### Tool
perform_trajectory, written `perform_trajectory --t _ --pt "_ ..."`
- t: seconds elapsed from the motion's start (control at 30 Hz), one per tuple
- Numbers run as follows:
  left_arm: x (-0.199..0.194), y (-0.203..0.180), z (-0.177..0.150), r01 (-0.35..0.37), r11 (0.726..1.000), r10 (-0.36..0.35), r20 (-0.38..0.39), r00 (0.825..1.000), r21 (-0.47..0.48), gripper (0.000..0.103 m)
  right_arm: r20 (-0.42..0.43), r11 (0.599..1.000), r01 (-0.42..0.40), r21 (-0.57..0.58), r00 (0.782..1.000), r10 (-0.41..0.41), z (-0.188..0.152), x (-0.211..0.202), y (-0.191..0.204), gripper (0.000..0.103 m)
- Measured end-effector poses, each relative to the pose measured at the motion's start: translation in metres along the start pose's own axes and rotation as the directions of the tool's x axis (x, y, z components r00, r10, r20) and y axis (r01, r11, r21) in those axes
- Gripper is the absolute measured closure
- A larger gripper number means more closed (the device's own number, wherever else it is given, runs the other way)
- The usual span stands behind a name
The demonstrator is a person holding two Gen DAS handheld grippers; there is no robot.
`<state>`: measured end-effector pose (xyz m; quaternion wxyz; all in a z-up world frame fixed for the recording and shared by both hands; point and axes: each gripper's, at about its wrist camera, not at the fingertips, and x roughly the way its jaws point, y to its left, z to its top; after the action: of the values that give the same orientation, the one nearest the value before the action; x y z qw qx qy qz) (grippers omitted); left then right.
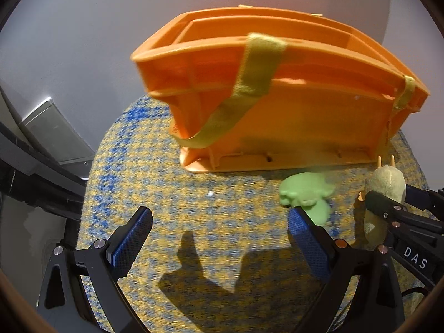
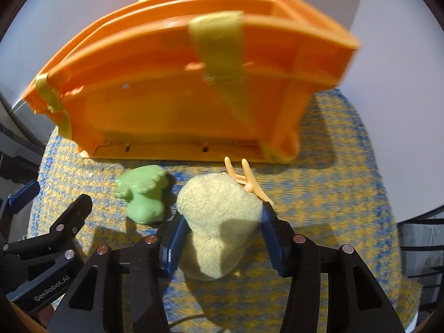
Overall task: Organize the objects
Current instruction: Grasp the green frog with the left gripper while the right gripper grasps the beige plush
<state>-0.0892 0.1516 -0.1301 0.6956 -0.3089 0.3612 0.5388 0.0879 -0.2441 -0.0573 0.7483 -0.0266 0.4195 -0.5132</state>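
The right claw (image 2: 220,222) squeezes a fuzzy, lumpy plush toy (image 2: 219,222) between its bumpy blue pads. The left claw (image 1: 219,233) gapes wide, holding nothing. A smooth green toy (image 2: 143,194) lies beside the plush on the speckled woven mat (image 2: 333,180), near the hard orange bin (image 2: 180,88).

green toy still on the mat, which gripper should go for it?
Left. The left gripper is open and empty, with the green toy just past its right finger. The right gripper is shut on the plush toy, which probably goes into the orange basket first.
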Motion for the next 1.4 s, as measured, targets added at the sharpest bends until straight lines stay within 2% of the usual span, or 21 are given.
perform_trajectory --t 0.23,0.3,0.33,0.47,0.67,0.77,0.93,1.0,1.4 --pt "-0.006 -0.035 0.008 0.047 0.998 -0.048 0.025 0.999 0.039 0.004 0.021 0.999 0.032 0.025 0.999 -0.033 -0.007 -0.016 -0.035 0.052" --pt "-0.005 -0.045 0.009 0.057 0.997 -0.059 0.028 0.998 0.048 0.004 0.023 0.999 0.042 0.031 0.999 -0.043 -0.01 -0.019 -0.04 0.052" --pt "-0.005 -0.048 0.009 0.061 0.997 -0.063 0.029 0.998 0.05 0.004 0.023 0.998 0.047 0.032 0.999 -0.048 -0.013 -0.019 -0.03 0.052" --pt "0.002 -0.062 0.007 0.075 0.995 -0.077 0.021 0.997 0.066 0.005 0.021 0.997 0.063 0.038 0.998 -0.064 -0.006 -0.014 -0.049 0.052" --pt "0.016 -0.072 0.006 0.096 0.993 -0.097 0.0 0.995 0.066 0.015 0.011 0.996 0.073 0.043 0.997 -0.074 -0.004 -0.005 -0.061 0.052" --pt "0.025 -0.074 0.005 0.105 0.993 -0.104 -0.02 0.994 0.06 0.024 0.004 0.996 0.075 0.043 0.997 -0.075 -0.006 -0.001 -0.062 0.052" --pt "0.035 -0.077 0.004 0.127 0.99 -0.124 -0.053 0.991 0.054 0.047 0.001 0.996 0.079 0.038 0.997 -0.079 -0.007 0.001 -0.063 0.052" --pt "0.035 -0.078 0.003 0.127 0.99 -0.125 -0.05 0.991 0.059 0.051 0.002 0.996 0.081 0.036 0.997 -0.081 -0.006 0.005 -0.065 0.052" --pt "0.004 -0.074 -0.008 0.144 0.988 -0.143 -0.029 0.989 0.058 0.051 0.055 0.998 0.059 0.0 0.997 -0.059 -0.009 -0.016 -0.053 0.052"
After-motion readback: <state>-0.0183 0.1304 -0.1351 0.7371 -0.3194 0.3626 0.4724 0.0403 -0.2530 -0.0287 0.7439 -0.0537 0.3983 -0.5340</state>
